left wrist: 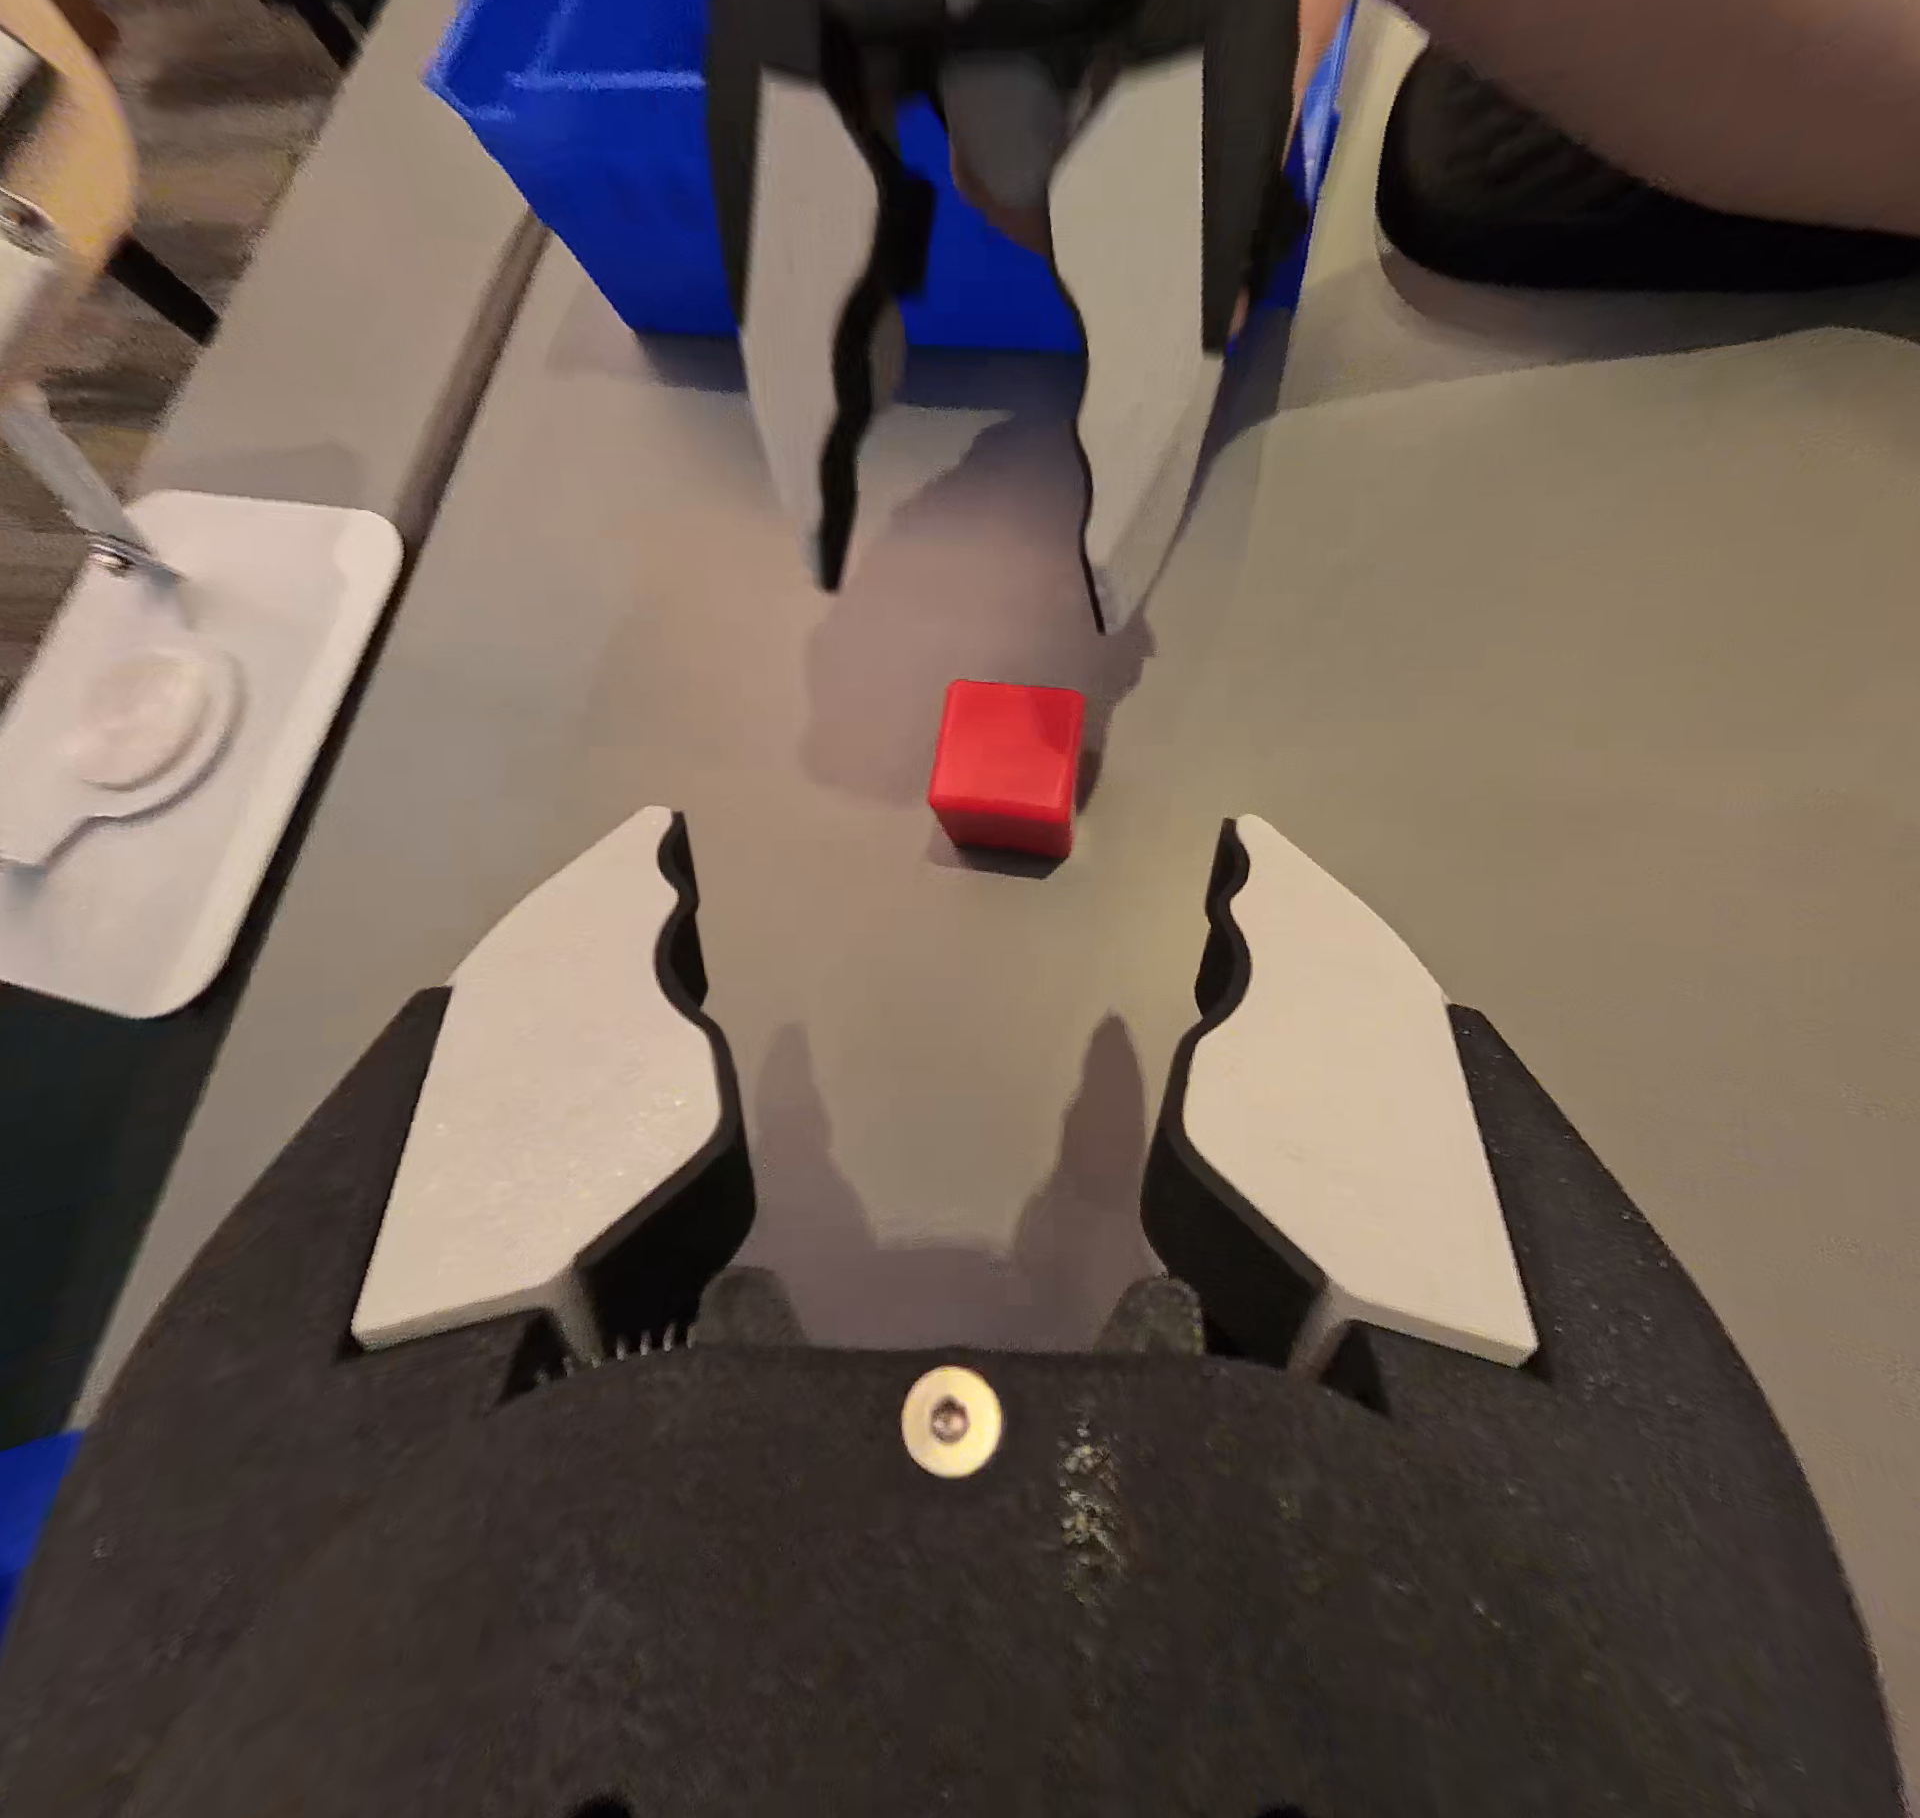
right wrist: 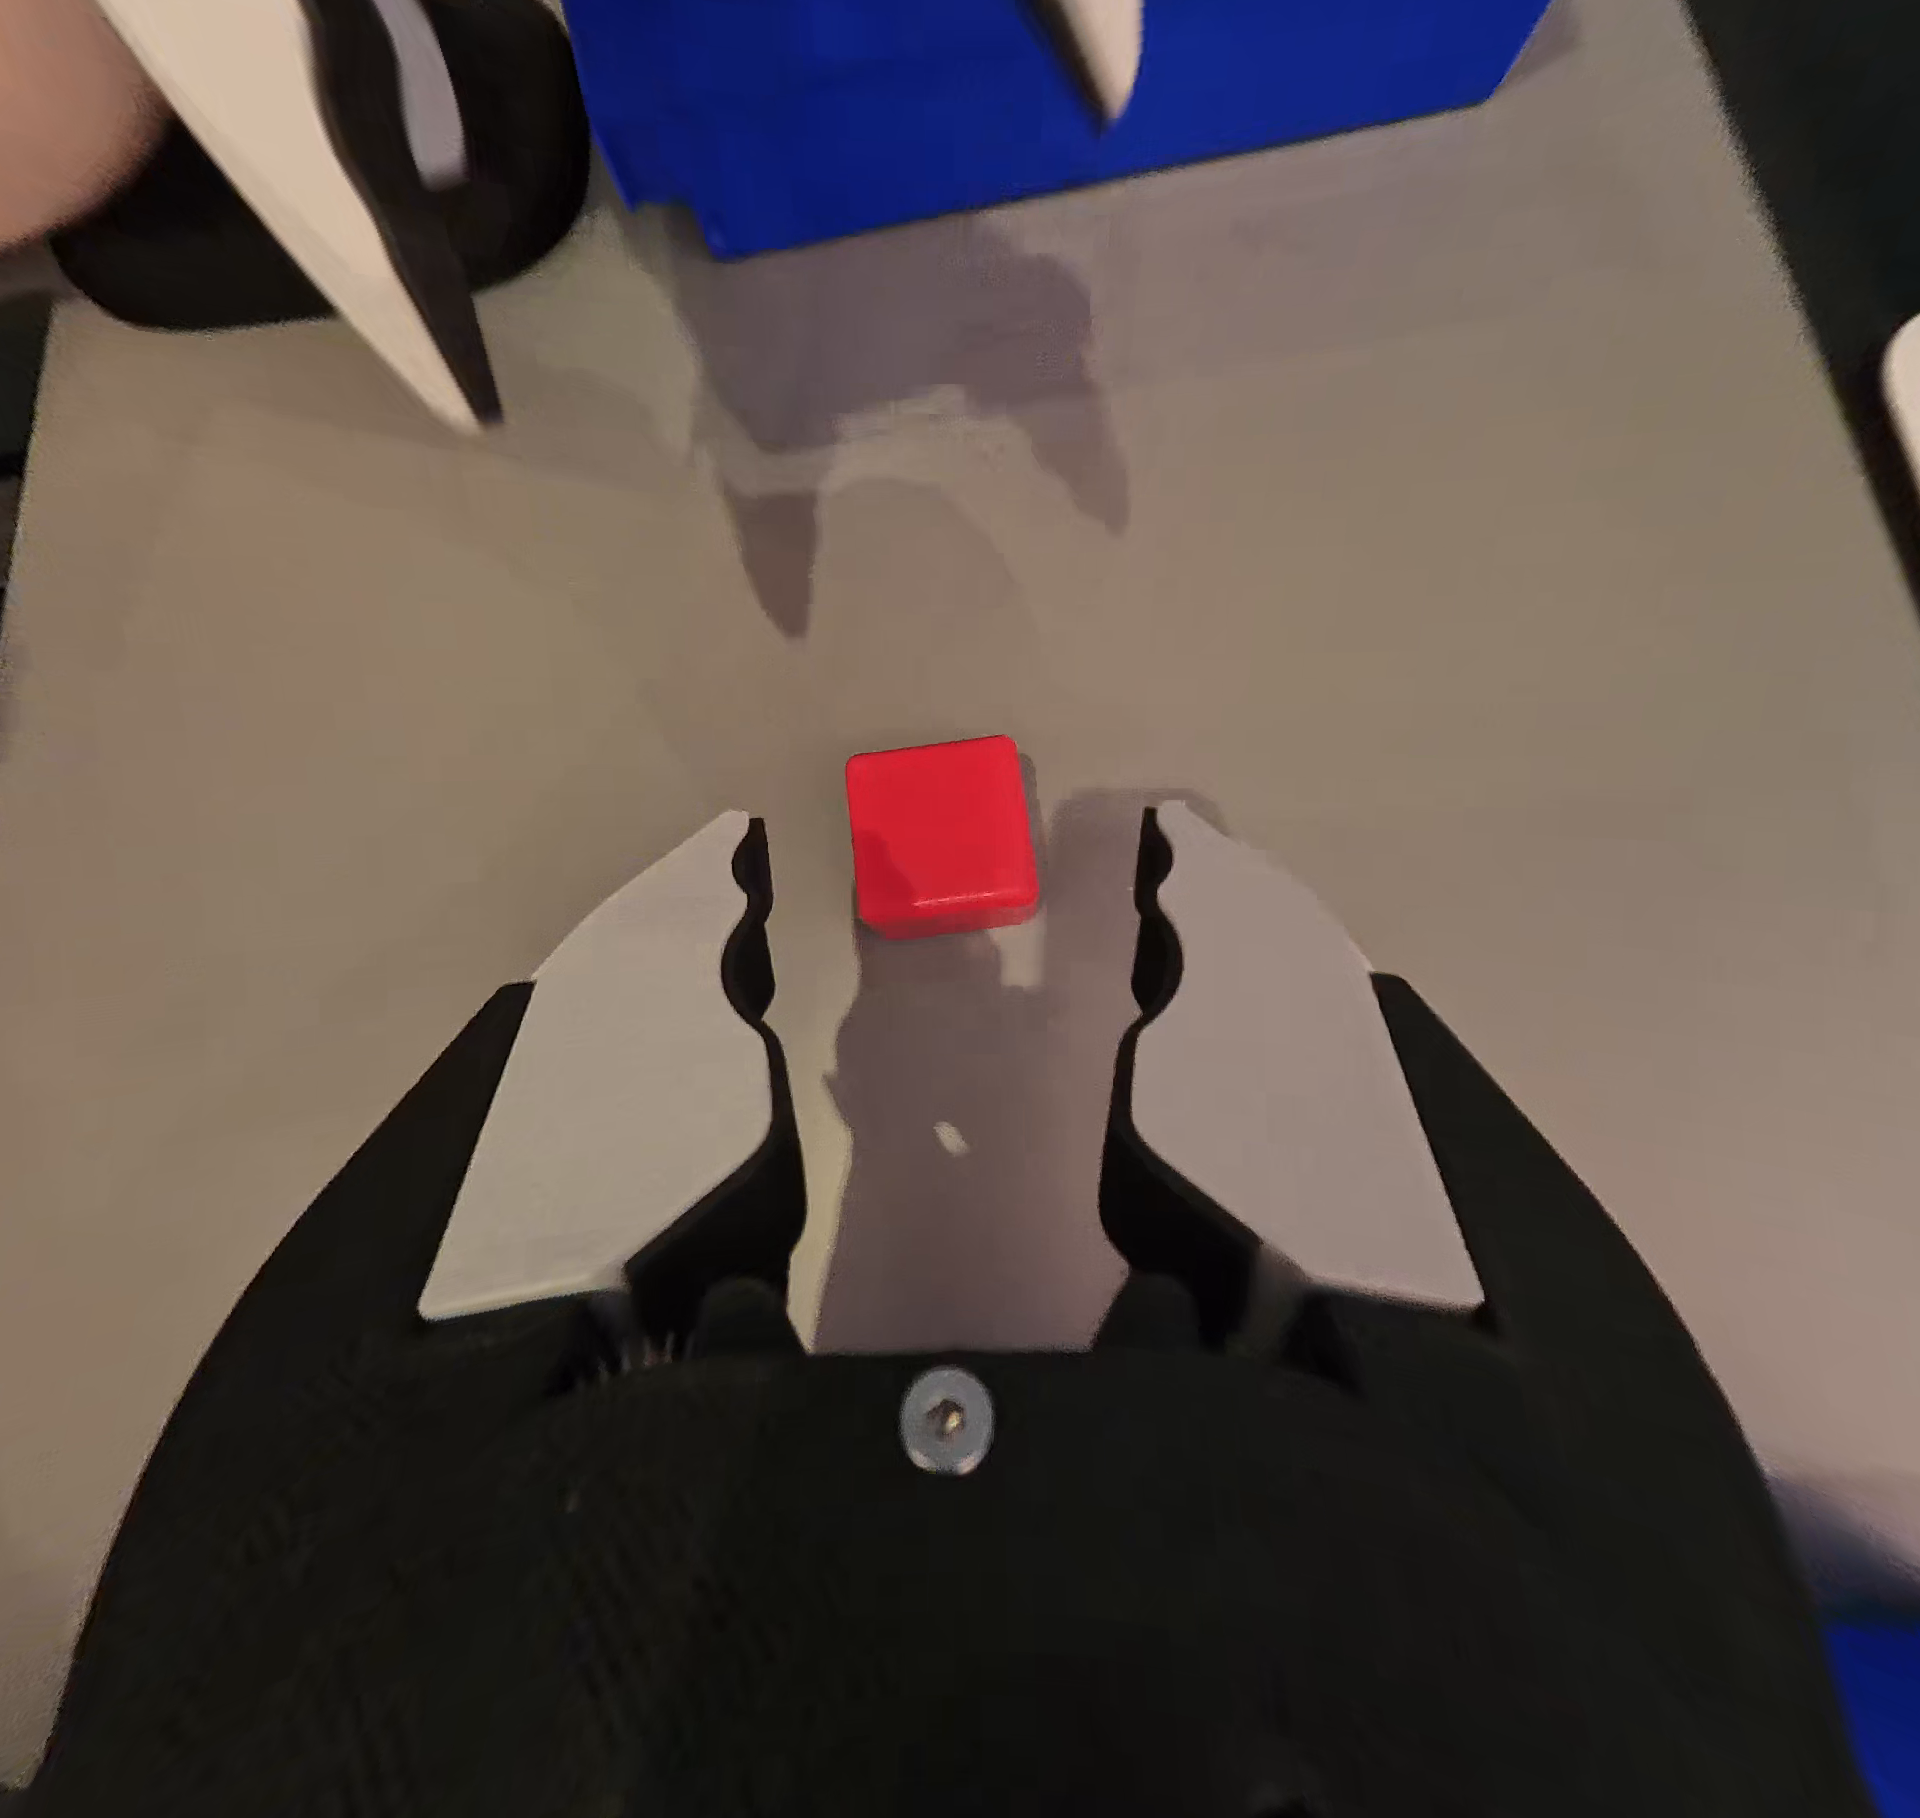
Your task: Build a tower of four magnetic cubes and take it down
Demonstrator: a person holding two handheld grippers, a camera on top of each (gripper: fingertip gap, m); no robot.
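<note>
- A white flat stand base [left wrist: 177,729] with a metal rod is sitting at the far left of the left wrist view, beside the grey table [left wrist: 1507,729].
- The left gripper [left wrist: 951,823] is hovering over the table with its jaws released wide and nothing between them; in the right wrist view it is showing as two pale fingers reaching in from the top [right wrist: 769,262].
- A single red cube [left wrist: 1006,766] is lying flat on the table, just beyond the left gripper's fingertips and slightly to the right of their centre line.
- The right gripper [left wrist: 966,605] is pointing down from the far side, its tips just behind the cube, its jaws spread apart and gripping nothing.
- In its own view, the right gripper [right wrist: 951,818] is flanking the red cube [right wrist: 940,833]: the cube is sitting level with the fingertips, nearer the left finger, with a clear gap on each side.
- A blue bin [left wrist: 582,106] is standing on the table behind the cube, well apart from it [right wrist: 1299,54].
- A person's forearm [left wrist: 1662,33] is showing at the upper right.
</note>
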